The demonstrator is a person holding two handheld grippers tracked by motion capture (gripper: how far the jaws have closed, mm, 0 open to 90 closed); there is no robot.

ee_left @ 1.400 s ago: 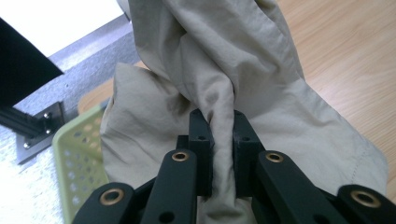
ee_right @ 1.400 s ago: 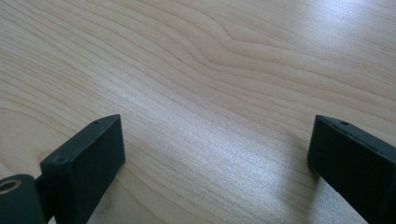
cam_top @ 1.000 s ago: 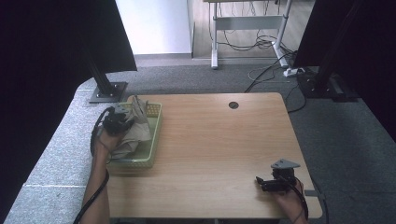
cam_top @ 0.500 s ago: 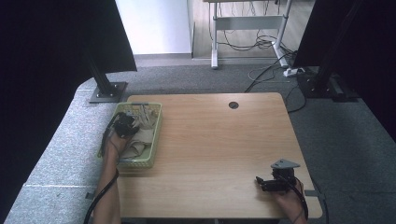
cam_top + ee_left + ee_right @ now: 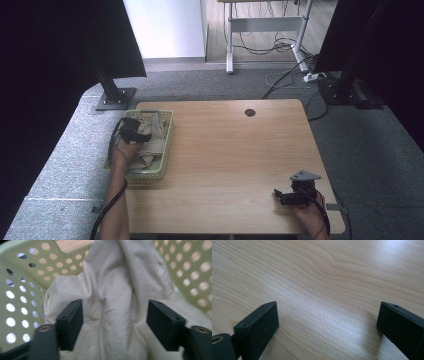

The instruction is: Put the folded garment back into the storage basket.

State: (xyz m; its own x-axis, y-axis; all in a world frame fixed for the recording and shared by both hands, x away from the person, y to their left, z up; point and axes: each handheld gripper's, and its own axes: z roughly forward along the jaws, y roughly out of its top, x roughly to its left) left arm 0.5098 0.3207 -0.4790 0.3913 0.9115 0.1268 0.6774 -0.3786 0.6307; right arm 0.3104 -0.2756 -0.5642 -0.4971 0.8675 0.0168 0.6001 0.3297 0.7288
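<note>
Cloth [image 5: 120,302], pale and crumpled, lies in the green perforated basket [image 5: 165,145] at the left edge of the wooden surface [image 5: 225,160]. The left tool [image 5: 115,315] hangs over it; its jaws have just been opening and stand wide, a fold between them unpressed. The right tool [image 5: 327,322] rests wide open near the front right corner.

A beige cloth [image 5: 117,302], wrinkled and bunched up in soft folds, lies inside the pale green basket [image 5: 167,137] with round holes in its walls, which stands at the left edge of the wooden desk [image 5: 235,165].
</note>
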